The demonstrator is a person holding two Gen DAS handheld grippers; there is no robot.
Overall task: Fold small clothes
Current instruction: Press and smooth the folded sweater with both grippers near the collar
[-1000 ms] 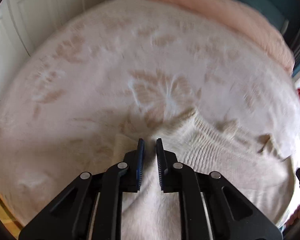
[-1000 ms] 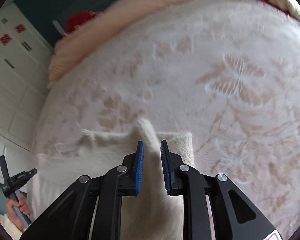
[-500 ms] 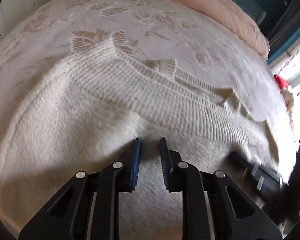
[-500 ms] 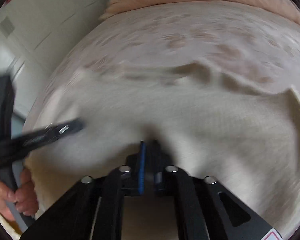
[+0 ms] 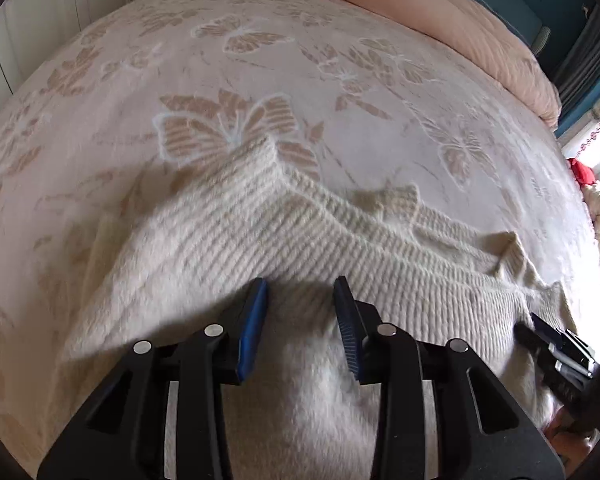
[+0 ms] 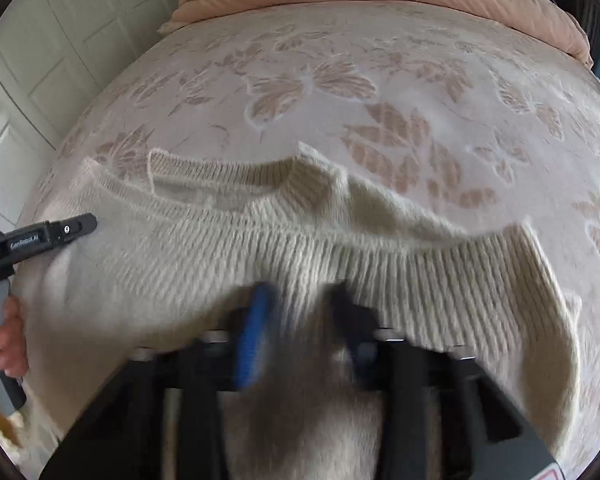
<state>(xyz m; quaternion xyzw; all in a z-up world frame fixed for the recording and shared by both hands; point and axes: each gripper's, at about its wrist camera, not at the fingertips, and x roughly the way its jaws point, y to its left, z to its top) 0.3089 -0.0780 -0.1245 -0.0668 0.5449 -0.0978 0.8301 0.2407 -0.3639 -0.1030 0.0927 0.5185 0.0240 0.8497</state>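
A cream knitted sweater (image 5: 260, 232) lies spread on the bed, its ribbed band rumpled across the middle. My left gripper (image 5: 300, 292) points down just over the fabric below that band. Its jaws are opening, with cloth under the gap and the pads not pressing on it. In the right wrist view the sweater (image 6: 380, 272) fills the lower half, and my right gripper (image 6: 302, 304) is blurred, its blue pads standing apart over the ribbing. The left gripper (image 6: 60, 232) reaches in from the left edge, held by a hand (image 6: 8, 332). The right gripper (image 5: 556, 344) shows at the left view's right edge.
The bed carries a pale blanket with a butterfly pattern (image 5: 340, 92). A pink duvet (image 5: 420, 4) is bunched along its far side. White cupboard doors (image 6: 60, 40) stand past the bed's left edge. Something red (image 5: 580, 172) lies at the right.
Both grippers have come in over the sweater's ribbed band and closer to each other. The left jaws have widened. The right jaws, together half a second ago, now stand apart.
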